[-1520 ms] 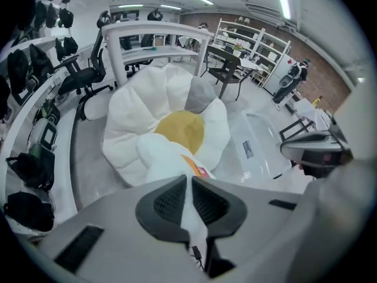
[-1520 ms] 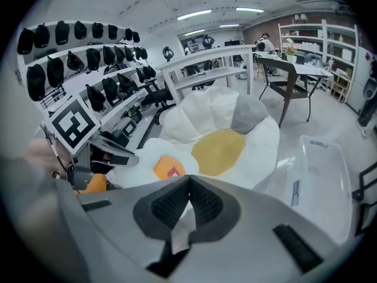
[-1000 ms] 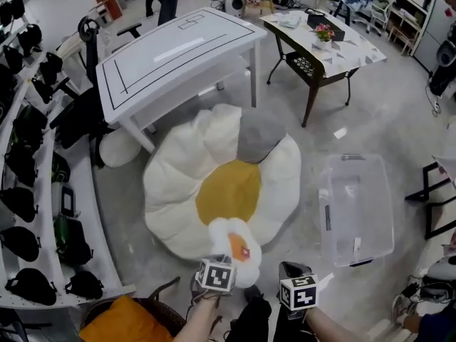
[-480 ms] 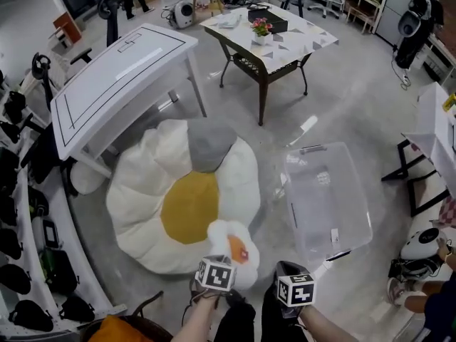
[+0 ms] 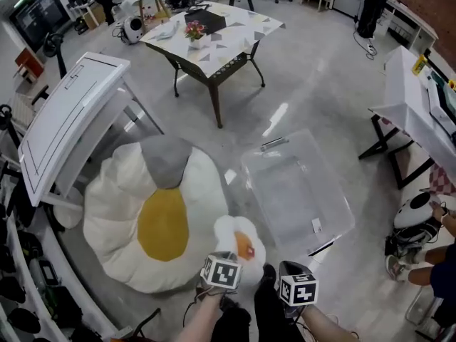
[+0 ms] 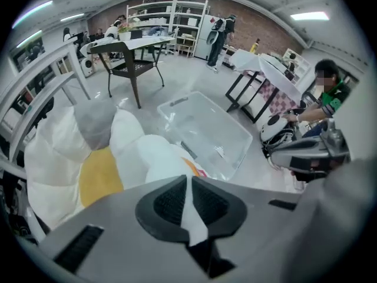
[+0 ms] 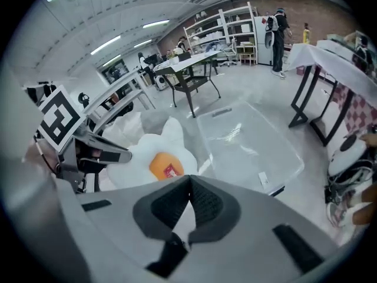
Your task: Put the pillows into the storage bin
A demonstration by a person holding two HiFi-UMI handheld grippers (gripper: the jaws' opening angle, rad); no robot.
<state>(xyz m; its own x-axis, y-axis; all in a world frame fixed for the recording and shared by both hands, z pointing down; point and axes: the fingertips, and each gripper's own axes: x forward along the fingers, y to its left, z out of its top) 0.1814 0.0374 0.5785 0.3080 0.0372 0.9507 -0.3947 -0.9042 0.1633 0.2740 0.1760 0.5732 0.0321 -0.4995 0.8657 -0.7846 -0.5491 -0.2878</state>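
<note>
A small fried-egg pillow (image 5: 242,239), white with an orange centre, hangs just above my left gripper (image 5: 228,259), beside the big egg cushion (image 5: 153,223). The left gripper view shows my left gripper (image 6: 187,184) shut on a fold of that pillow's (image 6: 156,158) white cloth. A grey pillow (image 5: 165,159) lies on the big cushion's far side. The clear storage bin (image 5: 296,194) stands open on the floor to the right. My right gripper (image 5: 292,271) hovers beside the left one, tips together (image 7: 188,181), holding nothing that I can make out. Its view shows the small pillow (image 7: 159,161) and the bin (image 7: 247,137).
A white table (image 5: 68,120) overhangs the cushion at the left. Farther back stands a dark table (image 5: 206,38) with flowers. A white desk (image 5: 420,98) and a white round device (image 5: 413,219) are at the right, with a person (image 5: 438,280) nearby. Shelves (image 5: 14,258) line the left edge.
The head view has swung to the right, so the bin now sits nearer the middle and the cushion farther left. Both grippers and the small pillow keep their places.
</note>
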